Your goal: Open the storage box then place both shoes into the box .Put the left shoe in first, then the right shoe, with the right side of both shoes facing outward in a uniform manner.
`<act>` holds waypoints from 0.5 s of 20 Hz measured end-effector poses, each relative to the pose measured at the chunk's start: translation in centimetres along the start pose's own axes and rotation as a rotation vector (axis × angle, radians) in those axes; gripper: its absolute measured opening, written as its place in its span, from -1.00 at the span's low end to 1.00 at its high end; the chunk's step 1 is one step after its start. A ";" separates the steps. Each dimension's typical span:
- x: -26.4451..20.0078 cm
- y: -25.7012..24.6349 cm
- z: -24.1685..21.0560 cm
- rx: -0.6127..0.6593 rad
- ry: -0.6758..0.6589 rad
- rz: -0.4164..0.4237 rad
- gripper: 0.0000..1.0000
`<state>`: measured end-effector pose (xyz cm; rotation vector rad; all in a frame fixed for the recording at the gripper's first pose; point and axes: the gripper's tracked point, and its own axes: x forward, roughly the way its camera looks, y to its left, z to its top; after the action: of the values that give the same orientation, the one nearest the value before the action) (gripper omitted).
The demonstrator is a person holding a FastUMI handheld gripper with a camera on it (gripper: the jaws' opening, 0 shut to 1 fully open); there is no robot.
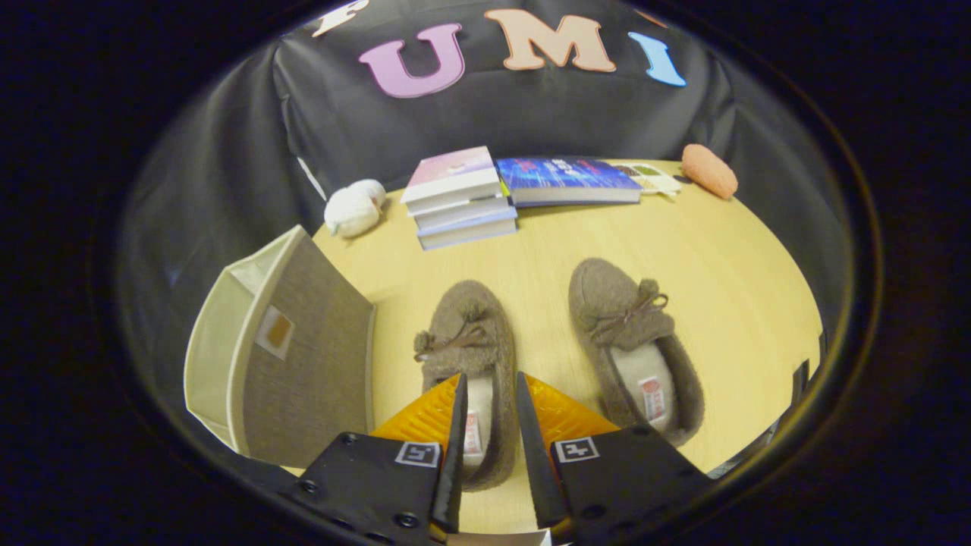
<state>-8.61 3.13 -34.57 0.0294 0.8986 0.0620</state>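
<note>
My gripper (pixel 489 387) angles down over the table (pixel 721 303), fingers parted with a narrow gap, grasping nothing, their tips above the heel opening of the left shoe (pixel 470 356). The right shoe (pixel 633 341) lies just beside it, apart. The storage box (pixel 303 356) stands near the left shoe. Beyond the shoes sit 2 book piles (pixel 463 197), a white plush (pixel 353 206) and an orange sponge (pixel 709 171). Both shoes are fuzzy brown, bow-topped, pale-lined.

The gripper (pixel 489 387) points forward and downward, its two fingers (pixel 457 425) held apart with a narrow gap between their tips. Nothing is pressed between them; both fingers hang free in the air.
</note>
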 end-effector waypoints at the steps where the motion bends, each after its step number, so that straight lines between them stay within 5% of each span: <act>1: 0.7 0.0 -0.5 -0.001 0.019 0.000 -0.19; 10: 1.6 -0.3 -3.1 -0.013 0.123 0.007 -0.19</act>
<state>-9.98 2.89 -37.77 0.0165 1.0215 0.0774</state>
